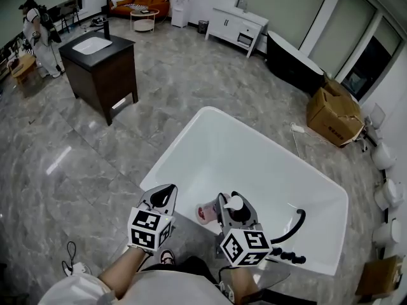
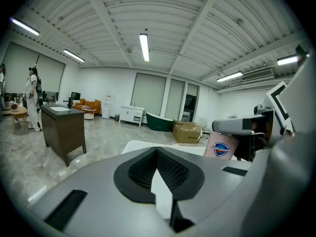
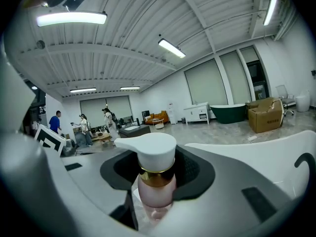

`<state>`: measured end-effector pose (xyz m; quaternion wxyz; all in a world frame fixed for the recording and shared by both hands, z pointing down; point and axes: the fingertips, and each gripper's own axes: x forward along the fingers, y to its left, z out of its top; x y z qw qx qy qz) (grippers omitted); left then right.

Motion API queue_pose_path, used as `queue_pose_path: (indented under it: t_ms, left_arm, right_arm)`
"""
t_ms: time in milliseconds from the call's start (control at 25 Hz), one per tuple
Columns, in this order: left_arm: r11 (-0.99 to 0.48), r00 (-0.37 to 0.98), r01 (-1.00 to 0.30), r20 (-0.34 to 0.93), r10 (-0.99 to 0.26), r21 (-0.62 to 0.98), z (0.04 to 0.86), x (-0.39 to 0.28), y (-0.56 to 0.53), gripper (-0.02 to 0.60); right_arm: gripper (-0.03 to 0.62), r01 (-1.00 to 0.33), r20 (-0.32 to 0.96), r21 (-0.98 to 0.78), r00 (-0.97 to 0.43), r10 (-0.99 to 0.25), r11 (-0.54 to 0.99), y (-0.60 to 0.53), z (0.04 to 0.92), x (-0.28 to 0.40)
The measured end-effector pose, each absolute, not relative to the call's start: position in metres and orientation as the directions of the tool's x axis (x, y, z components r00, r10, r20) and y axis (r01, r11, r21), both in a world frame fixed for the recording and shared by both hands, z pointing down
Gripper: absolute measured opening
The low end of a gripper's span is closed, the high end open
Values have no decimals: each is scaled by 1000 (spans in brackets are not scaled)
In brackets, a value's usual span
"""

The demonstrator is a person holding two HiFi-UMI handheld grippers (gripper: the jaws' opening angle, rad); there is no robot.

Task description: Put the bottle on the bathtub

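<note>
Gripping bottle (image 1: pixel 206 213) in right tongs (image 1: pixel 227 204), with left tongs (image 1: pixel 164 196) closed, empty (no help needed). Level base over flat bathtub (image 1: pixel 166 165) rim, lower squarely, then loosen.

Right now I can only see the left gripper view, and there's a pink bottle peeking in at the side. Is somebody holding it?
Observer: Yes. The right hand-held gripper is shut on the bottle, below its white pump top.
Operator: Where's the bathtub? I only see a bit of white.
Observer: In the head view the white bathtub fills the floor just ahead, and the bottle is held over its near end.
Operator: Is there anything I could bump into?
Observer: A black faucet curves up at the tub's near right corner, close beside the right hand-held gripper.
</note>
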<state>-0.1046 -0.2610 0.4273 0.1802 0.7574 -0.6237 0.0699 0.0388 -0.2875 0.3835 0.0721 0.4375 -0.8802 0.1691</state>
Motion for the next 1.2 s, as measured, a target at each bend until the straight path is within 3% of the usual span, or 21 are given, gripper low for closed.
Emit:
queue_pose_path:
  t_ms: [680,1200]
  left_arm:
    - [10,92,-971,415,-905,238,463,-110,-244,3]
    - [101,51,-963,537,-842,250,525,-113,-212,3]
  right_arm:
    - [186,-737,307,-230,-674,-672,635,-291,399,43]
    - [186,-703,368,-260,-706,-605,662,-285,461,40]
